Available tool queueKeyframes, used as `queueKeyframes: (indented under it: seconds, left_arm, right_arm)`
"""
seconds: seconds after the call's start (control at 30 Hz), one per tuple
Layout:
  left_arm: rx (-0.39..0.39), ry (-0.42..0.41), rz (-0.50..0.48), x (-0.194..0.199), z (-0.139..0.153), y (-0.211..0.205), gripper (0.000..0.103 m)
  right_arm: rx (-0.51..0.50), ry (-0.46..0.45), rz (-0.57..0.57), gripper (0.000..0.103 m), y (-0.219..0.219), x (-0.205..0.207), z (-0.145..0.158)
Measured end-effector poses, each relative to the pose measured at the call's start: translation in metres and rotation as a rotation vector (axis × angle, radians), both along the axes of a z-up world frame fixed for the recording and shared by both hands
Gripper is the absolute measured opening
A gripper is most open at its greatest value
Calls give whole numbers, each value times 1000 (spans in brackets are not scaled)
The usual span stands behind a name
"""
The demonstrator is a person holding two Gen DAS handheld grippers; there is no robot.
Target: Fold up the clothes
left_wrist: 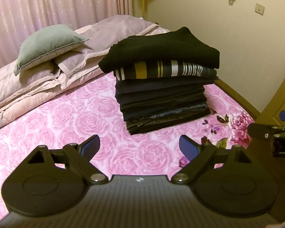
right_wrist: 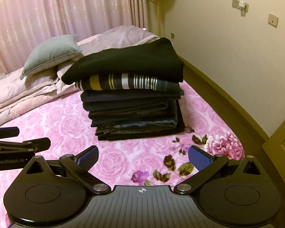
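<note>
1. Landmark: the tall stack of folded dark clothes (left_wrist: 161, 87) stands on the pink rose-print bedspread (left_wrist: 70, 125). Everything below is placed against it.
2. Far left of the stack, a grey-green square cushion (left_wrist: 47, 45) leans on pale lilac pillows (left_wrist: 96, 38) at the head of the bed, probably pushed there to leave the middle free as a folding surface.
3. Left of the stack's near edge, the left gripper (left_wrist: 139, 146) hovers above the bedspread, its blue-padded fingers (left_wrist: 91, 146) spread wide and grasping nothing.
4. The stack itself: a black knit garment (left_wrist: 161, 49) lies on top, a navy top with white and mustard stripes (left_wrist: 161, 71) under it, then jeans and dark trousers. Edges line up roughly, so the pile stands upright; the heavier pieces sit lowest, which likely steadies it.
5. Below the stack's right half, the right gripper (right_wrist: 143, 157) also hangs released, fingers apart and bare.
6. Judging from this, no unfolded garment shows on the bed; the folding looks close to done.
7. Right of the stack, a cream wall (left_wrist: 237, 47) hems the bed in.
</note>
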State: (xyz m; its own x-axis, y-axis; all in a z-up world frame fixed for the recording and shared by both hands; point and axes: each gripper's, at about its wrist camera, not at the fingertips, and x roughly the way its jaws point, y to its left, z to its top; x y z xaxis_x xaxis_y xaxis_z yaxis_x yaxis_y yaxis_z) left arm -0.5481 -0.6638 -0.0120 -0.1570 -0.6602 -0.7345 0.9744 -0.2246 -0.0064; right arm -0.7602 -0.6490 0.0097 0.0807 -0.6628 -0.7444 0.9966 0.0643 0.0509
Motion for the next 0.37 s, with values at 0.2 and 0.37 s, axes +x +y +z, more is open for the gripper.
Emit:
queueKeyframes:
  seconds: [0.2, 0.37]
  left_arm:
    - [-10, -13, -16, -3, -3, 0, 88]
    - [-28, -8, -26, -7, -3, 1, 88]
  right_arm:
    - [0, 17, -6, 103, -3, 0, -1]
    - [4, 11, -21, 103, -6, -4, -4]
